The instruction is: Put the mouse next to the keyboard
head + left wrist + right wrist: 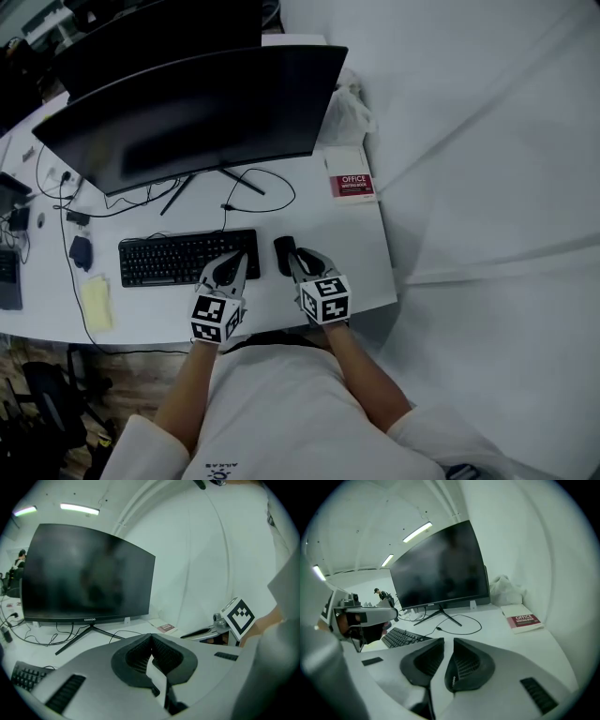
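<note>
The black mouse [284,251] lies on the white desk [356,253] just right of the black keyboard [186,259], a small gap between them. My right gripper [302,259] hovers at the mouse's right side, its left finger beside it. In the right gripper view [444,660] only a narrow slit separates the pads, with white desk showing through. A dark rounded shape with a small logo [451,681] merges with the right pad; whether it touches I cannot tell. My left gripper [236,264] is shut and empty over the keyboard's right end, pads [165,654] meeting.
A wide dark monitor [187,112] stands behind the keyboard, its cable [272,192] looping across the desk. A red-and-white office book [352,185] lies at the back right beside a white bag [349,111]. A yellow pad [97,302] lies left. The desk's right edge is close.
</note>
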A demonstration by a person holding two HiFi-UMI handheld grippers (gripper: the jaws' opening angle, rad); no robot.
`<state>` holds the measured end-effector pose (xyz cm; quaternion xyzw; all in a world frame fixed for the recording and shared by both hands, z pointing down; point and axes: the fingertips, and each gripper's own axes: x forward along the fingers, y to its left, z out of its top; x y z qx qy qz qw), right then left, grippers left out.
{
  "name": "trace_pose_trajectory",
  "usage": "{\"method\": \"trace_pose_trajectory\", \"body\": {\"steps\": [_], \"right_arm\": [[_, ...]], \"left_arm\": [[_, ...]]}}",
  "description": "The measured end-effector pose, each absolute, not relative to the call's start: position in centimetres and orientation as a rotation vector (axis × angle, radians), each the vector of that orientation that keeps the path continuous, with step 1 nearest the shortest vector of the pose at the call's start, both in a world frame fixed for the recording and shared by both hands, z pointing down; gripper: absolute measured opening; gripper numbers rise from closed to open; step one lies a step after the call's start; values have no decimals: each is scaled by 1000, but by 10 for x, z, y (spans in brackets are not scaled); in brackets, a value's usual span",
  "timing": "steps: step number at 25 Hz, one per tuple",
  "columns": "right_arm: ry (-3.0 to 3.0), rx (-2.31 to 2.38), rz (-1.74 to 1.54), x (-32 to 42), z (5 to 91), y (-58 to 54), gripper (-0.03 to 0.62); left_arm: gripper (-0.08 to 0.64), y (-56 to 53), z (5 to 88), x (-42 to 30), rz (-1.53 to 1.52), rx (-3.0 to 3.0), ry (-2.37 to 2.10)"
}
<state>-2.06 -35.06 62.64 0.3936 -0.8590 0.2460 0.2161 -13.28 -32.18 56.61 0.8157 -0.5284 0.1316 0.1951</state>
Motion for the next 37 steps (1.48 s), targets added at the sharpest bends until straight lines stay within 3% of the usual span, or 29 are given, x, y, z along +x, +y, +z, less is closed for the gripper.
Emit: {"method": "trace_pose_trajectory", "body": {"steps": [6, 17, 37], "right_arm": [[-2539, 1044, 639, -18, 575, -341, 23], [-2670, 1066, 562, 12, 508, -323, 18], [-2637, 1085, 516, 27, 508, -320, 18]], "left_arm": [[5, -316, 541, -126, 337, 2339, -1490], [5, -306, 499, -123, 261, 2408, -1512], [5, -300, 500, -124, 268, 2392, -1532]]}}
